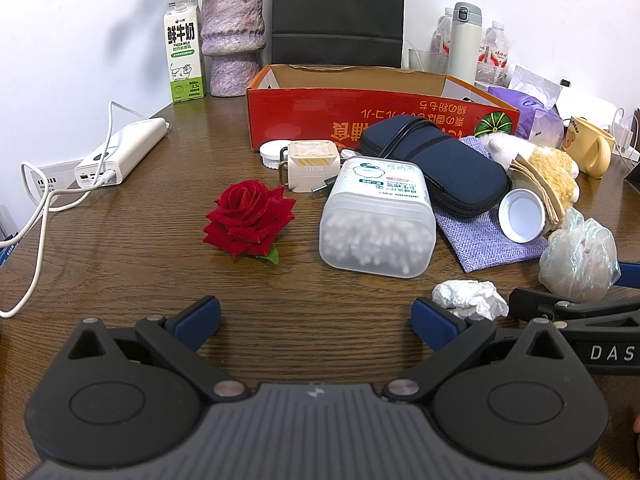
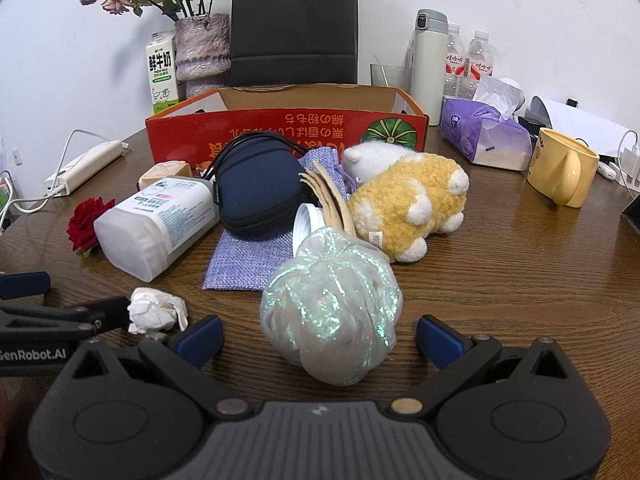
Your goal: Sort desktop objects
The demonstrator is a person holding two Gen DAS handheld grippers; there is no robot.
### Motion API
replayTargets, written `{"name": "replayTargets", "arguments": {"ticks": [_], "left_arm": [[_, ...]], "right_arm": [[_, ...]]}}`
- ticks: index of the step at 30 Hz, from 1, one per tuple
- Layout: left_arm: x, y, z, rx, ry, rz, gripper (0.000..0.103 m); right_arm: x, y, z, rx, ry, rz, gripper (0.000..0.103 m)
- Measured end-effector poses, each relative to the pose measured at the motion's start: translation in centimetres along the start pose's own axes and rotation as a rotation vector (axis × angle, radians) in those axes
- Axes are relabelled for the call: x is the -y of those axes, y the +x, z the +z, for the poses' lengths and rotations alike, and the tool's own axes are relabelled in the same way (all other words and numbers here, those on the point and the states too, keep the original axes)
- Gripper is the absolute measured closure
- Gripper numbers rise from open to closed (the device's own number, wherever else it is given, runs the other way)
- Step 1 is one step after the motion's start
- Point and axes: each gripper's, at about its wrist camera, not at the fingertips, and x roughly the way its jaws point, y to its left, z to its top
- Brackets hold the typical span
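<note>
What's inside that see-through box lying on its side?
The clear box is packed with white cotton swabs, showing through its frosted bottom end. The printed label hides the upper part, so how far they fill it cannot be seen.

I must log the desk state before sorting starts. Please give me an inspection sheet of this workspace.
Surface: brown wooden table.
Job's things: red rose, cotton swab box on its side, navy pouch, plush toy, shimmery bag, crumpled tissue, open red box.
Clutter: yellow mug, tissue pack.
Grippers: left gripper open; right gripper open around the shimmery bag.
Cables: white cable into power bank.
Surroundings: vase, milk carton.
</note>
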Motion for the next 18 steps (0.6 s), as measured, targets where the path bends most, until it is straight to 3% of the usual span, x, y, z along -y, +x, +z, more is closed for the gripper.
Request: {"name": "replayTargets", "arguments": {"ticks": [16, 18], "left_arm": [[0.07, 0.04, -0.03, 0.001, 0.002, 0.003, 0.000], [-0.12, -0.40, -0.26, 0.000, 0.038, -0.025, 0.000]], "right_arm": [[-0.06, -0.16, 0.05, -0.004, -0.009, 0.006, 0.000], [-0.16, -0.74, -0.28, 0.001, -0.022, 0.020, 0.004]]}}
